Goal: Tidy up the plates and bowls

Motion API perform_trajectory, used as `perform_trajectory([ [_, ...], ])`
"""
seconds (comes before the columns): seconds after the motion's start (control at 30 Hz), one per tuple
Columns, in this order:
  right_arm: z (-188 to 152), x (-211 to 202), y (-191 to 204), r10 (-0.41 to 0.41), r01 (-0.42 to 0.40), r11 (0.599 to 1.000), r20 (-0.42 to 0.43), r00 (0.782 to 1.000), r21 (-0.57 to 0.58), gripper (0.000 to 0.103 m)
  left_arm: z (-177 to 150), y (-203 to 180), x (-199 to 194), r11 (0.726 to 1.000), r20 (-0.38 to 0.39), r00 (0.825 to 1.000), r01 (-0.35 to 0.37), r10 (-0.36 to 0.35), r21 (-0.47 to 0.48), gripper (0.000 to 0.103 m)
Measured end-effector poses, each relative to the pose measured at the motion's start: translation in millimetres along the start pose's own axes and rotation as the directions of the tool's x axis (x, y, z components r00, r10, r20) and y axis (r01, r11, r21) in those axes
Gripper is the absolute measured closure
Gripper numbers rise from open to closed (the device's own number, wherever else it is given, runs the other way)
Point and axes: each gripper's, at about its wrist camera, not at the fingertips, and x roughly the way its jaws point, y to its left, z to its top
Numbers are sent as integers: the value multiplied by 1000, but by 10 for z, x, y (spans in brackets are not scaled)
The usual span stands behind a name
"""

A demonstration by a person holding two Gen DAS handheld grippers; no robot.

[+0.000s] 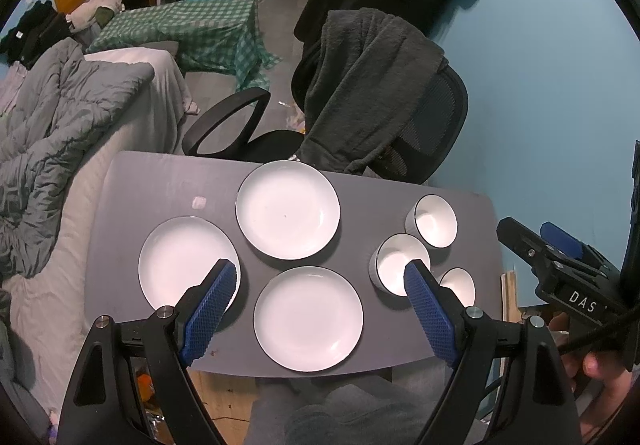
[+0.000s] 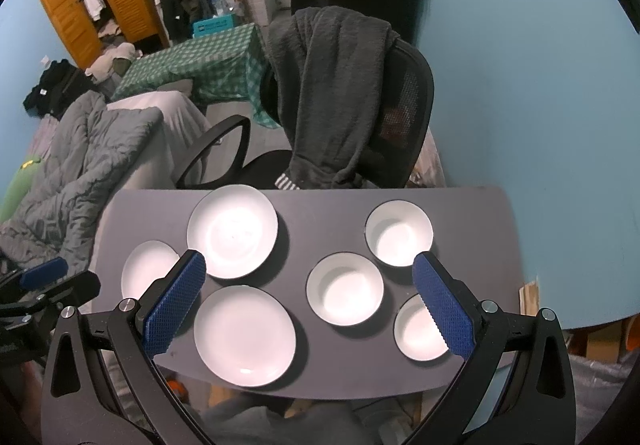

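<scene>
Left wrist view: left gripper hovering above grey table, fingers spread, gripping nothing; three plates lying left, three bowls sitting right.

Right wrist view: right gripper hovering, fingers spread, empty; middle bowl sitting between them.

Blanket-draped office chair behind table

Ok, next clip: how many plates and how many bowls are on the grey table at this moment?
Plates: 3
Bowls: 3
Total: 6, all white, none stacked, spread across the grey table.
</scene>
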Motion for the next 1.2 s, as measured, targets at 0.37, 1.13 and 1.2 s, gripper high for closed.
perform_trajectory([
  [0.37, 2, 1, 30, 2, -2, 1000, -4, 1000, -12, 2, -21, 19, -2, 1000, -2, 1000, 3, -3, -6, 16],
  [1.13, 4, 24, 66, -8, 7, 1000, -6, 1000, -15, 2, -42, 80, -21, 1000, -10, 1000, 1, -1, 2, 16],
  [1.2, 4, 26, 69, -8, 8, 1000, -9, 1000, -15, 2, -56, 110, -23, 1000, -7, 1000, -5, 5, 6, 16],
])
